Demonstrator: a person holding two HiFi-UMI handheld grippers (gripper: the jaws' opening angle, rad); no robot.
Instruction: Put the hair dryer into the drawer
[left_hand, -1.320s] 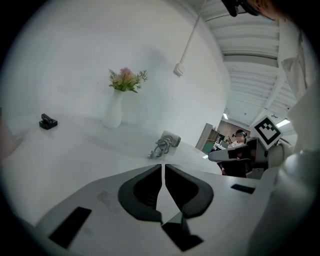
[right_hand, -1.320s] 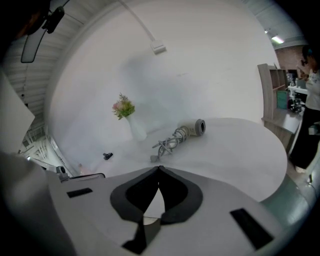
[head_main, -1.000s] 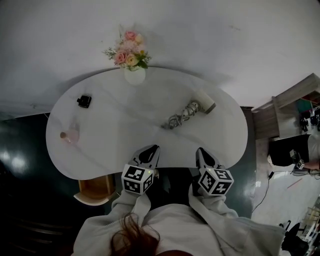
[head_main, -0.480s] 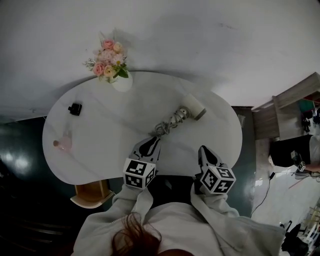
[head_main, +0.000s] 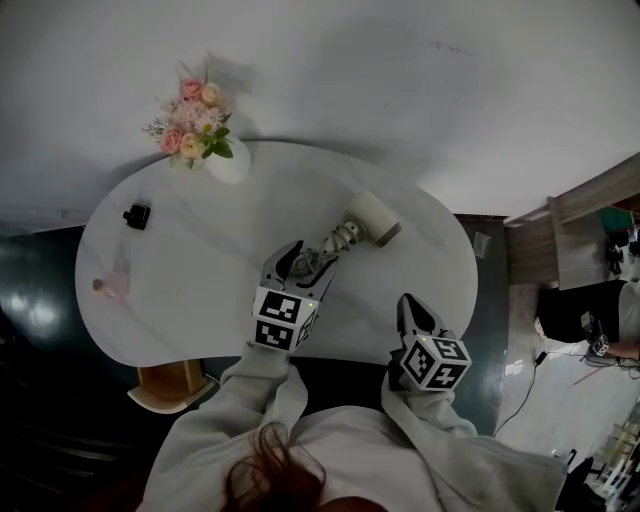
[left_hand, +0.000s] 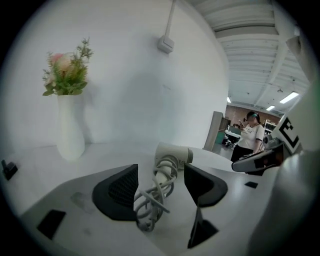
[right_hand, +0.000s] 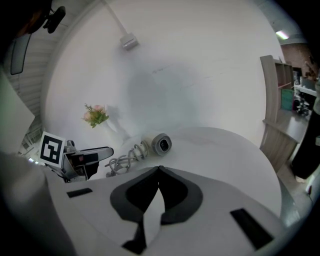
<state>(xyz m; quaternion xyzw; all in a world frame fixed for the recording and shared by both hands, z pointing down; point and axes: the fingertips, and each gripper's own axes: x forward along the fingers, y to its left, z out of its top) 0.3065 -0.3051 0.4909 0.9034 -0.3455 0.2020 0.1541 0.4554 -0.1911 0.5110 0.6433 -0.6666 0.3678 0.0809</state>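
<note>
Left gripper (left_hand: 159, 189) has just been spreading its jaws, and they now stand apart either side of the coiled cord (left_hand: 149, 202) without pressing it. The hair dryer (head_main: 364, 220) lies on the white surface (head_main: 190, 280). The right gripper (right_hand: 159, 171) sits near the surface's edge, jaws together on nothing.

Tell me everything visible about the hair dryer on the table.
The hair dryer is white and plastic-looking, with a short round barrel and a handle wrapped in its own pale cord, whose loose loops trail off the handle's end. It lies on its side on the white table, barrel farthest from the person. The left gripper, whose jaws have just been opening, has the handle and coiled cord between them; the pads do not press on it.
</note>
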